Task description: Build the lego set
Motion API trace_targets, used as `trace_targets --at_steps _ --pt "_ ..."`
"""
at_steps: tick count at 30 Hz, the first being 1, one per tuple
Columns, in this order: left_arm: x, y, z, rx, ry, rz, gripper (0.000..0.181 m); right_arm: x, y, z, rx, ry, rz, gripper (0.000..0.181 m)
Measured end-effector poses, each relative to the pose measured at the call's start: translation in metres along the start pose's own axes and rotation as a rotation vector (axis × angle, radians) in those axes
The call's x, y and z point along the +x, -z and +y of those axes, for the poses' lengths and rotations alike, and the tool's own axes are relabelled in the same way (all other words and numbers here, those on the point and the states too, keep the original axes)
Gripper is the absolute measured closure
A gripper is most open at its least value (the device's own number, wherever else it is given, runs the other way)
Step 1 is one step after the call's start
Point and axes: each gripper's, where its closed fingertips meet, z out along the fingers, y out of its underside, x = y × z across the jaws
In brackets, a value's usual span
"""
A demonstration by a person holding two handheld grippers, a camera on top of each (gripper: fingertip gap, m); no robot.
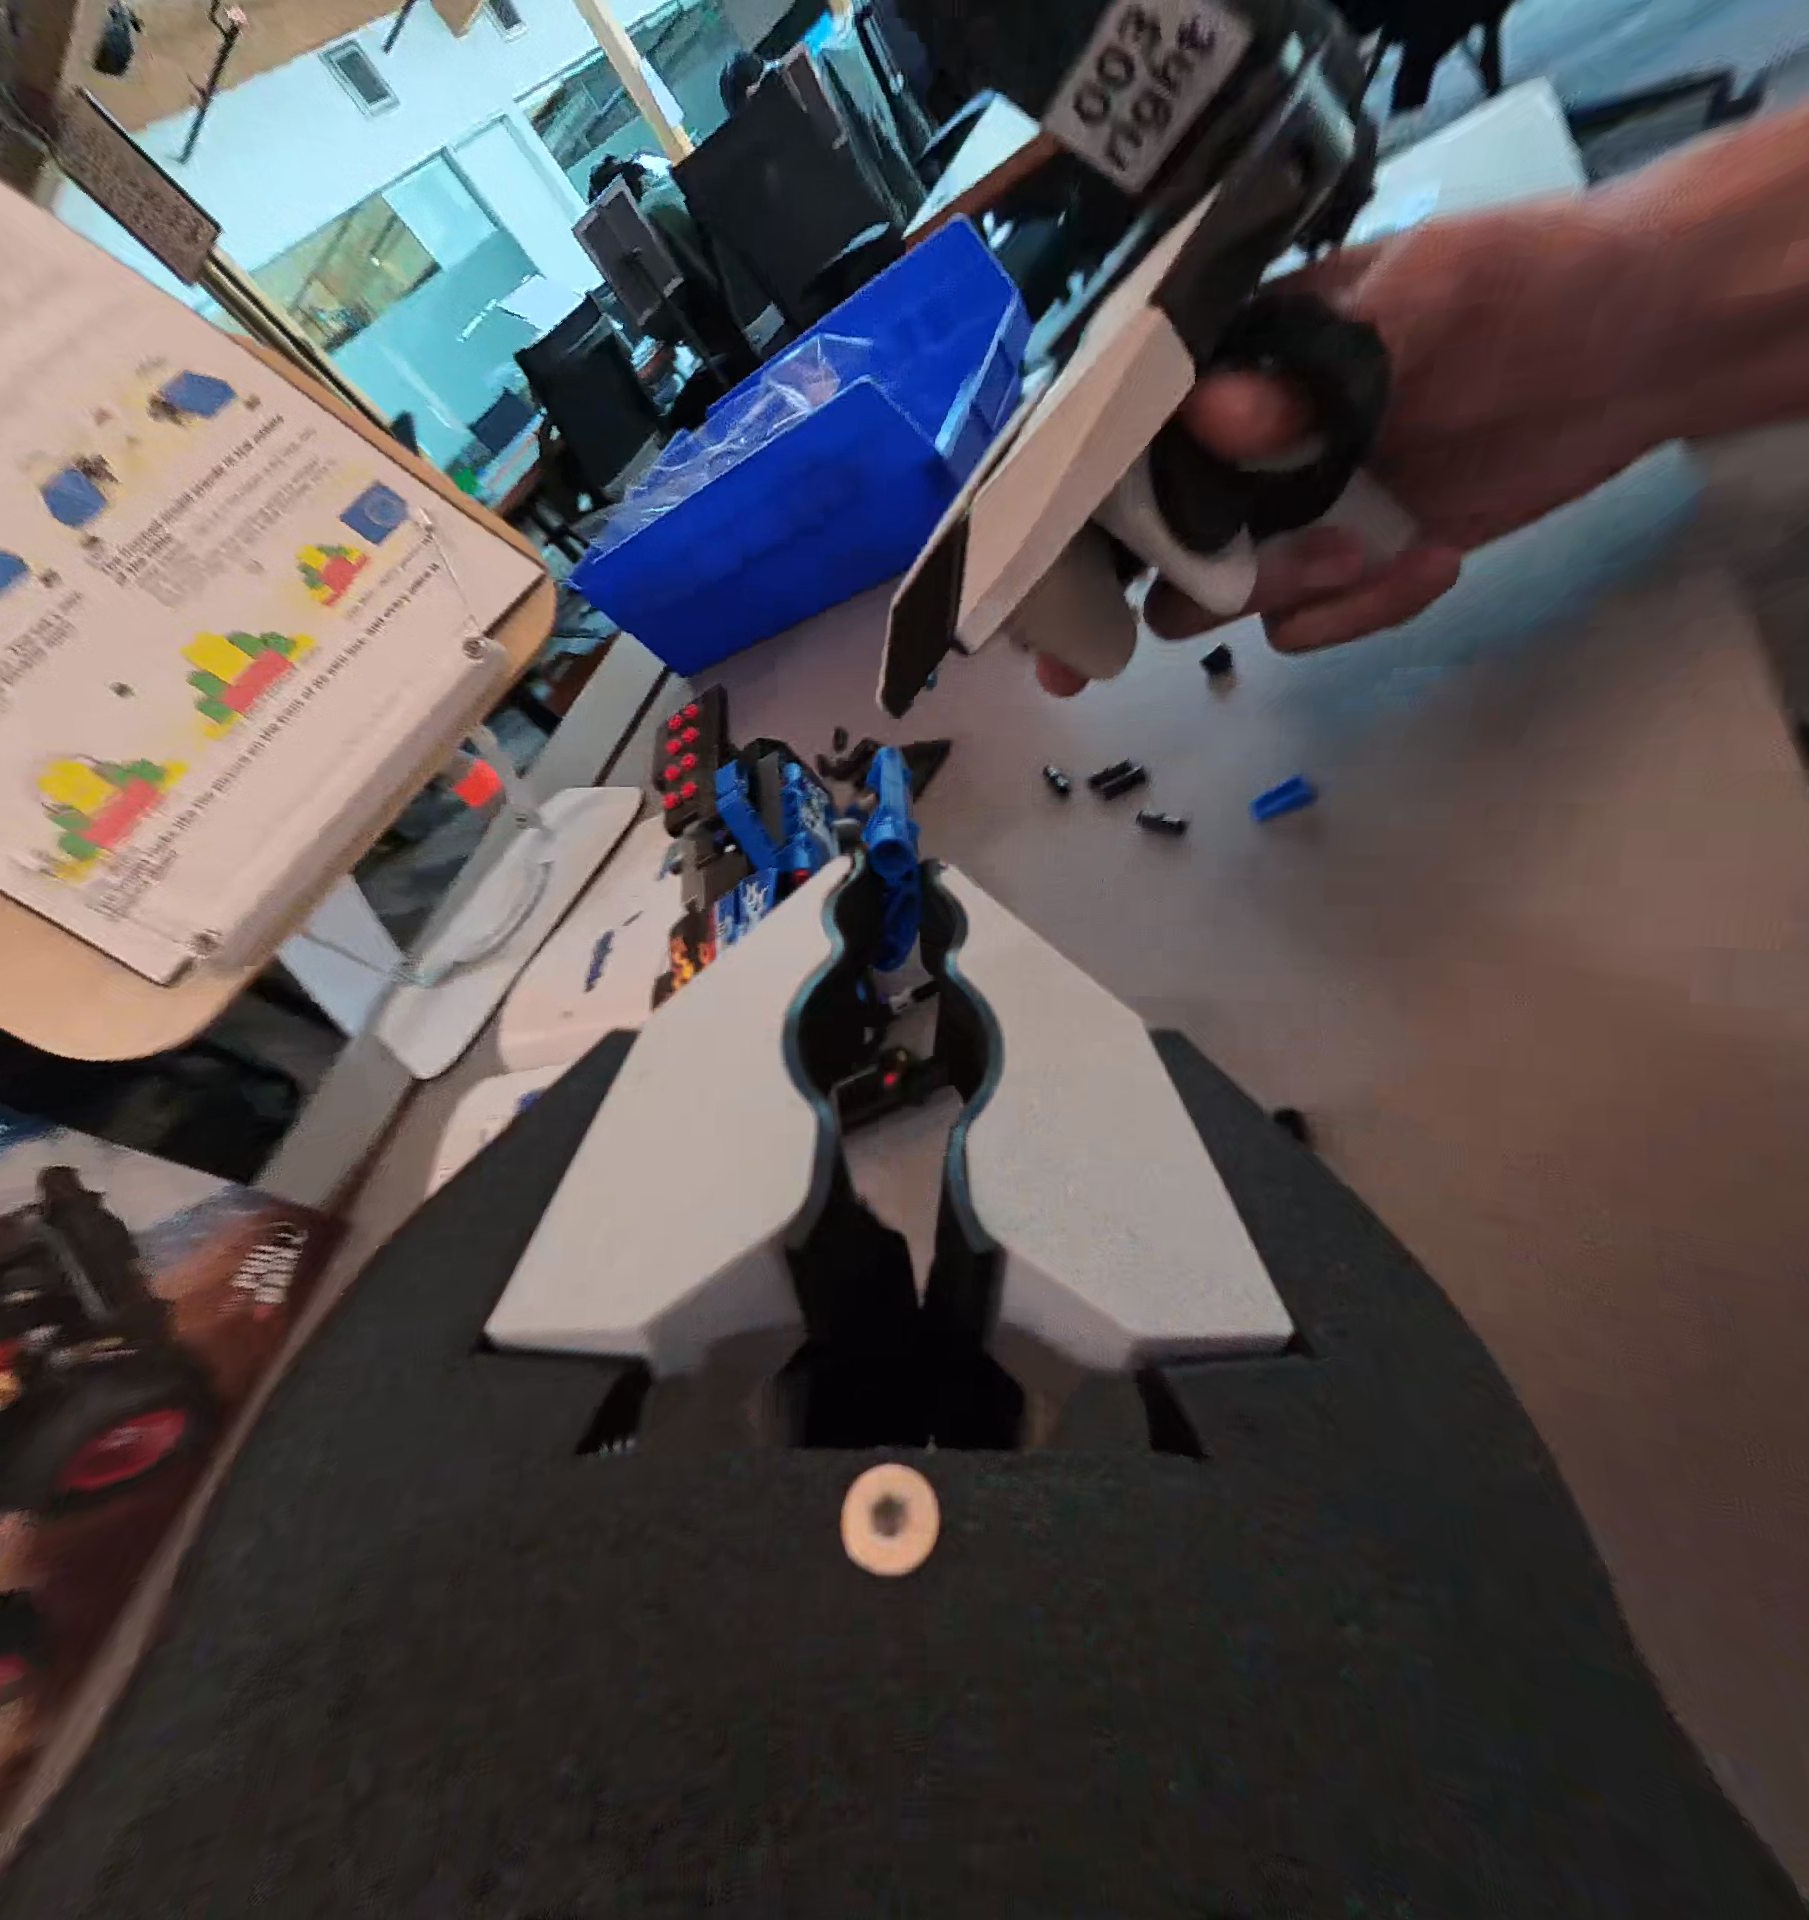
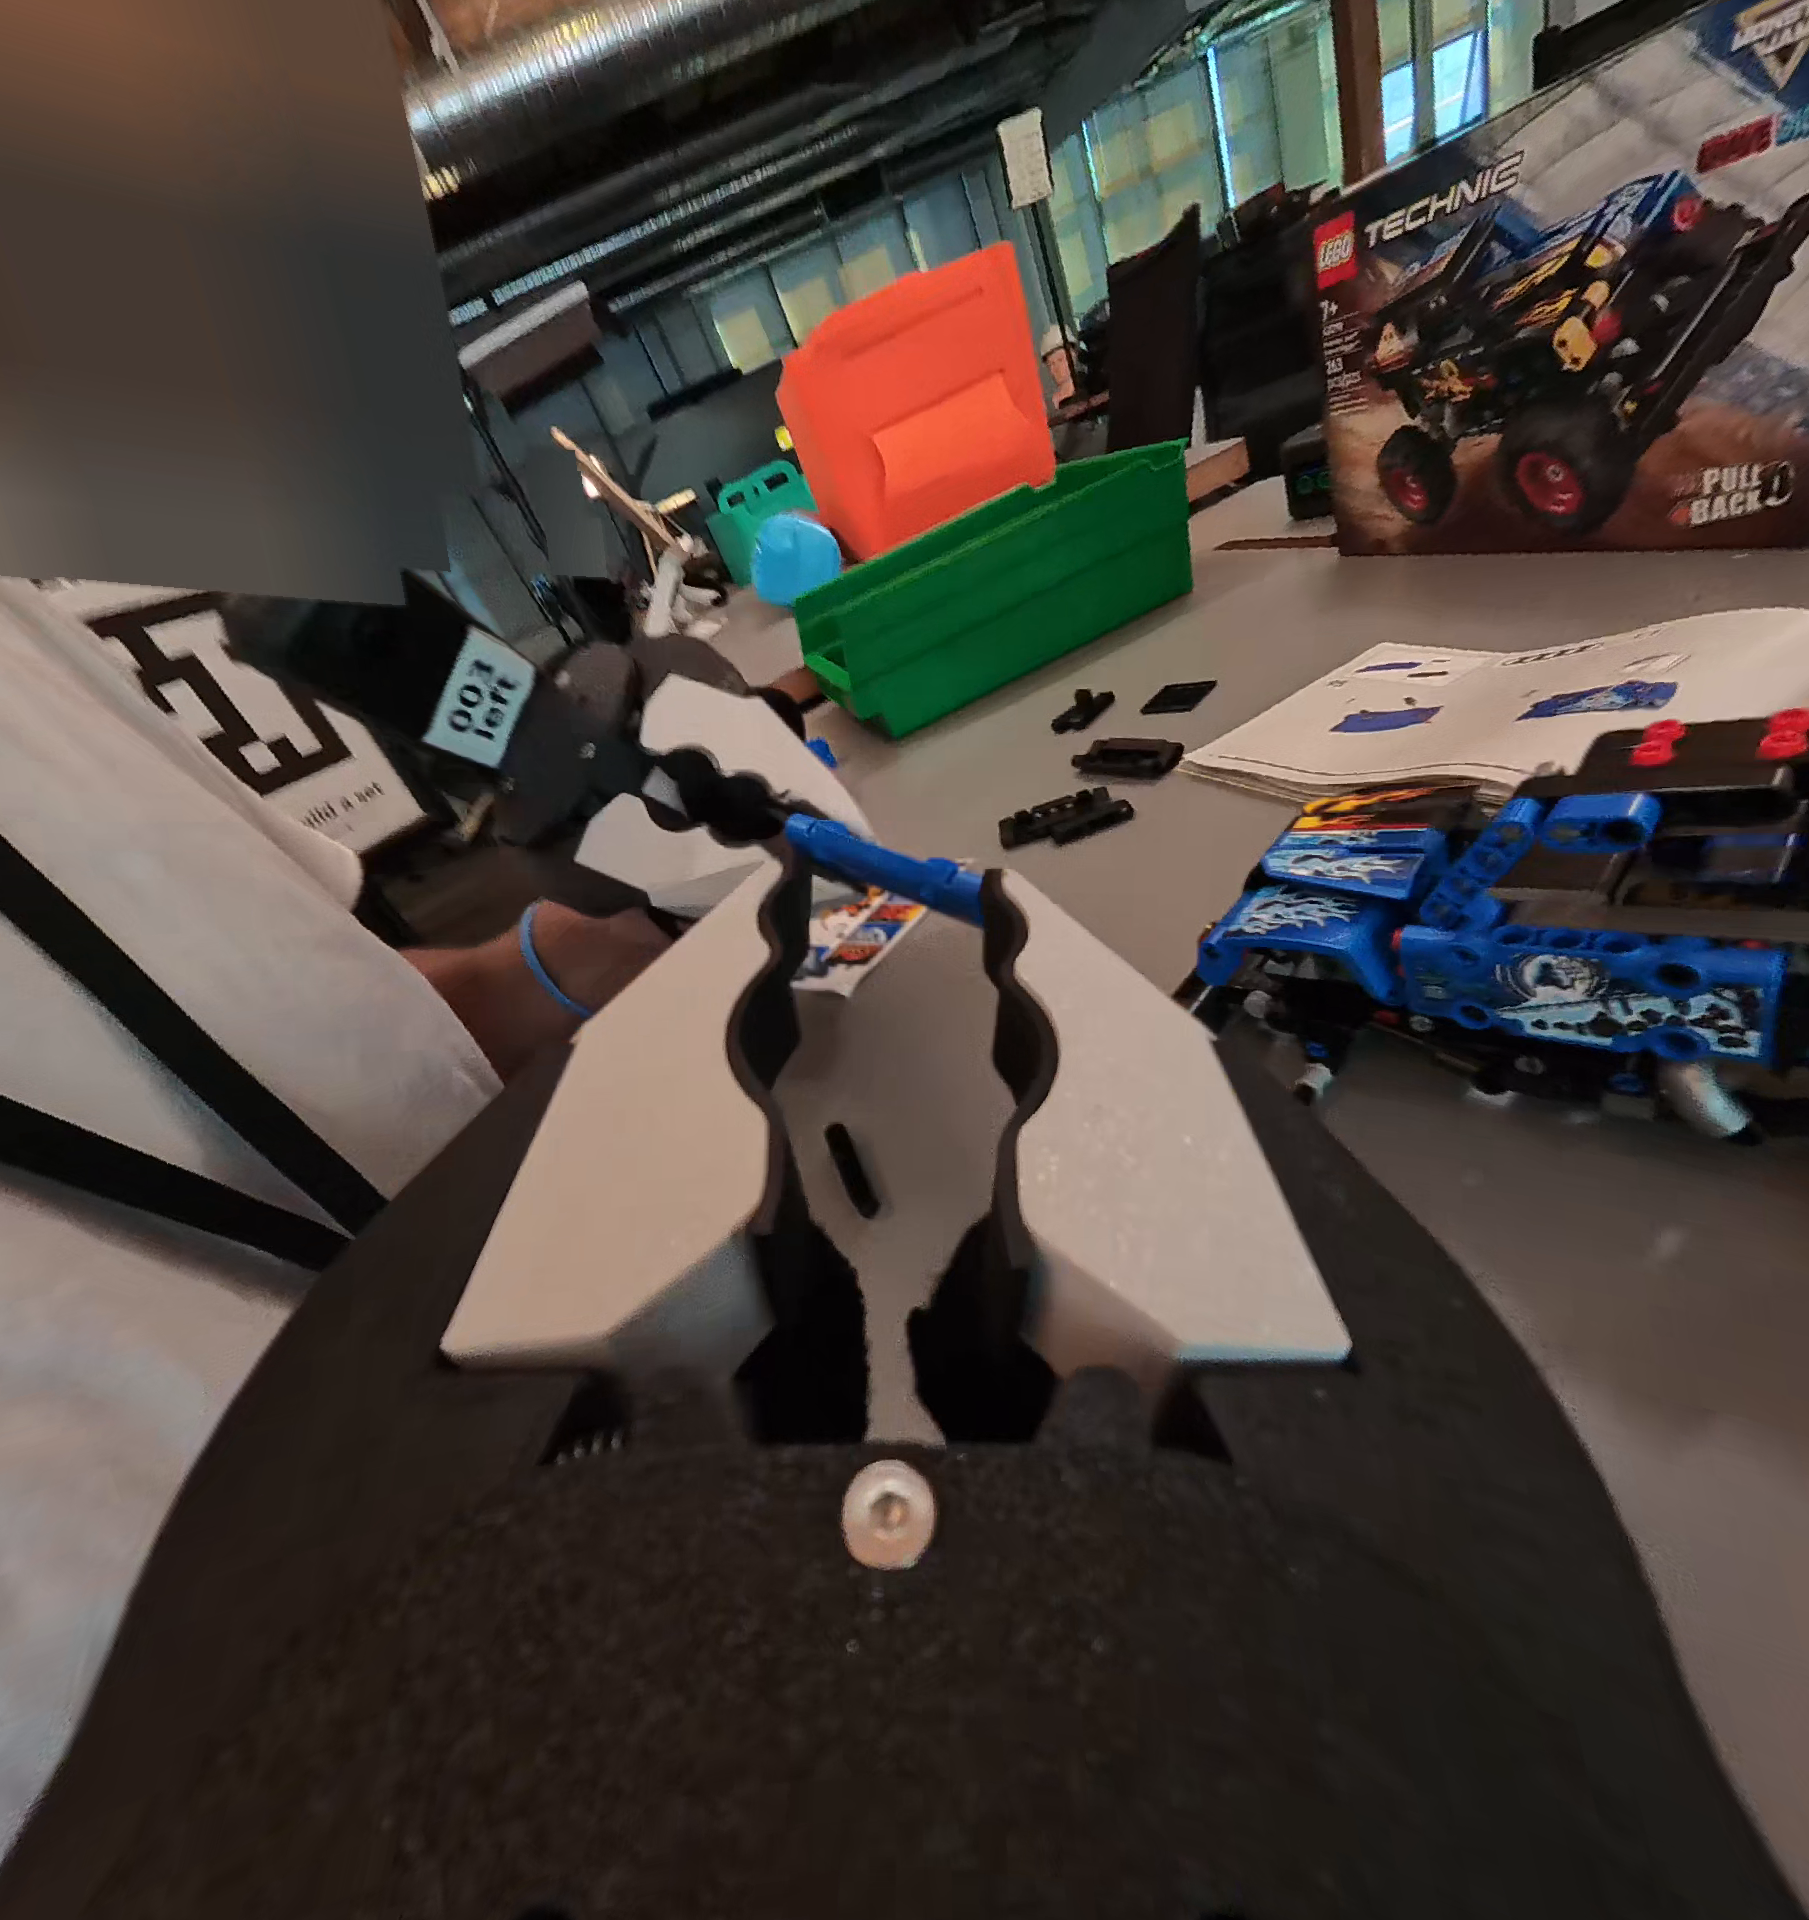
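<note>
My left gripper (image 1: 895, 878) is shut on a long blue lego piece (image 1: 892, 831) and holds it above the table; it also shows in the right wrist view (image 2: 765, 805) with the blue piece (image 2: 879, 864) sticking out. My right gripper (image 2: 889, 883) is open, its tips right at the free end of the blue piece; I cannot tell if they touch it. In the left wrist view the right gripper (image 1: 915, 665) hangs above, in a hand. The part-built blue and black truck (image 2: 1502, 935) lies on the table to the right, also in the left wrist view (image 1: 744, 831).
Loose black pieces (image 2: 1066, 816) and a black pin (image 2: 850, 1169) lie on the grey table. An open instruction booklet (image 2: 1502, 696), the set's box (image 2: 1586, 343), a green bin (image 2: 993, 592) and an orange bin (image 2: 921, 395) stand behind. A blue bin (image 1: 806, 488) and more small pieces (image 1: 1118, 779) are nearby. Across from one pair of fingers to the other is roughly 4 centimetres.
</note>
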Motion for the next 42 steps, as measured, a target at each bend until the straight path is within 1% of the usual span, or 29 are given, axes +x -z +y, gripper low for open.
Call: trace_targets --at_steps 1,3,5,6,9,11,14,16,18,19,21,23,26,28,31,34,39,42 --pt "0.000 -0.001 0.002 -0.015 -0.051 -0.010 0.176 0.001 -0.001 0.004 -0.033 0.043 0.023 0.149" --pt "0.001 -0.003 0.004 -0.027 -0.090 -0.013 0.176 0.004 -0.005 0.017 -0.125 0.157 0.086 0.148" --pt "-0.001 -0.004 0.005 -0.038 -0.146 -0.037 0.176 0.013 -0.007 0.028 -0.204 0.251 0.175 0.149" --pt "-0.003 -0.004 0.006 -0.053 -0.188 -0.063 0.176 0.017 -0.008 0.032 -0.231 0.259 0.210 0.149" --pt "-0.013 -0.005 0.018 -0.133 -0.336 -0.142 0.176 0.013 -0.012 0.032 -0.225 0.200 0.172 0.152" --pt "-0.020 -0.004 0.028 -0.182 -0.389 -0.176 0.176 0.016 -0.010 0.033 -0.237 0.194 0.172 0.152" --pt "-0.024 0.004 0.041 -0.219 -0.406 -0.146 0.176 0.030 0.010 0.036 -0.309 0.237 0.235 0.151" --pt "-0.023 0.007 0.045 -0.209 -0.333 -0.078 0.176 0.042 0.035 0.041 -0.391 0.238 0.277 0.153" --pt "-0.016 0.008 0.041 -0.158 -0.205 0.022 0.176 0.051 0.061 0.048 -0.481 0.210 0.294 0.155" --pt "-0.013 0.007 0.036 -0.122 -0.142 0.071 0.176 0.051 0.071 0.054 -0.524 0.187 0.279 0.155" --pt "-0.013 0.003 0.031 -0.085 -0.051 0.132 0.176 0.044 0.081 0.067 -0.589 0.142 0.240 0.155" --pt "-0.011 -0.004 0.031 -0.078 -0.010 0.170 0.176 0.040 0.081 0.074 -0.606 0.155 0.240 0.158" --pt "-0.006 -0.012 0.034 -0.069 -0.003 0.182 0.176 0.035 0.074 0.086 -0.614 0.136 0.239 0.162" --pt "-0.001 -0.013 0.037 -0.069 -0.009 0.185 0.176 0.042 0.075 0.095 -0.651 0.130 0.281 0.160" --pt "0.004 -0.011 0.038 -0.056 -0.004 0.184 0.176 0.045 0.069 0.099 -0.654 0.142 0.300 0.161" --pt "0.005 -0.009 0.042 -0.061 0.032 0.194 0.176 0.045 0.063 0.106 -0.688 0.134 0.276 0.161" --pt "0.000 -0.006 0.047 -0.069 0.044 0.182 0.176 0.043 0.050 0.106 -0.692 0.149 0.243 0.161" --pt "0.001 -0.006 0.050 -0.078 0.041 0.188 0.176 0.044 0.046 0.097 -0.655 0.177 0.215 0.163"
